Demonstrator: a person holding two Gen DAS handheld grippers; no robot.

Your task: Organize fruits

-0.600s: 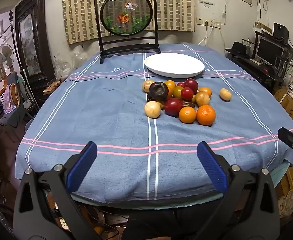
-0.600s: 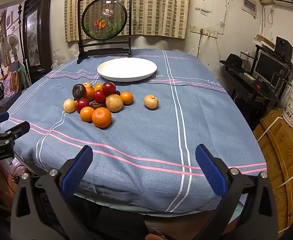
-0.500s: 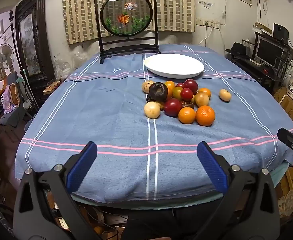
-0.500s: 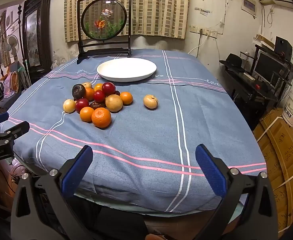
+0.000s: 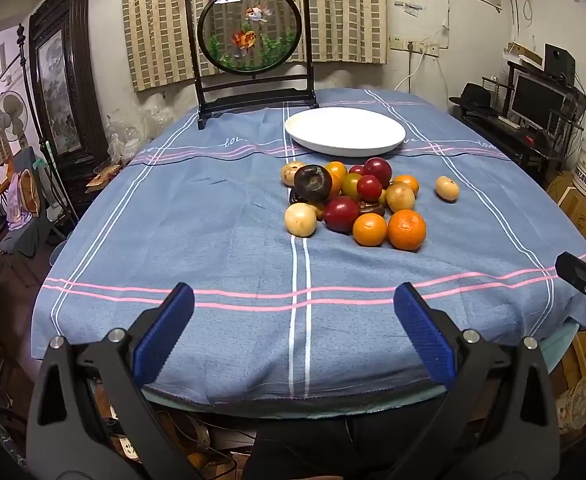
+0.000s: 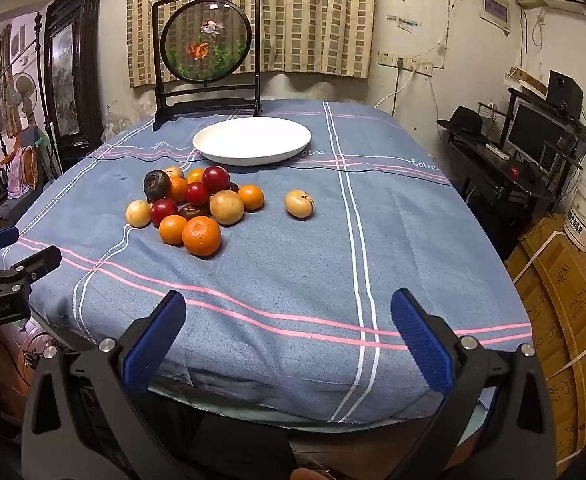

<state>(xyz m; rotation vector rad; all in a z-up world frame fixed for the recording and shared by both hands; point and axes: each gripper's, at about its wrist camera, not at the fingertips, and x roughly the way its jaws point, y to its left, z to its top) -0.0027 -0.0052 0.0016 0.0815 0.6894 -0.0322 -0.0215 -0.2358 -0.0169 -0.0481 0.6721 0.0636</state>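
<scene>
A heap of several fruits point(image 5: 353, 198) point(image 6: 191, 206) lies mid-table on the blue cloth: oranges, red plums, tan round fruits and a dark one. One tan fruit point(image 5: 447, 188) point(image 6: 299, 203) sits apart to the right. Behind the heap stands an empty white plate point(image 5: 345, 131) point(image 6: 252, 140). My left gripper point(image 5: 293, 300) hovers open over the near table edge, well short of the fruit, nothing between its blue pads. My right gripper point(image 6: 289, 306) is open too, equally far back and empty.
A framed round goldfish screen point(image 5: 251, 32) point(image 6: 207, 46) stands at the table's far end. A desk with monitor point(image 6: 533, 128) and cardboard boxes point(image 6: 565, 300) lie to the right, dark furniture point(image 5: 65, 92) to the left. The other gripper shows at each view's side edge.
</scene>
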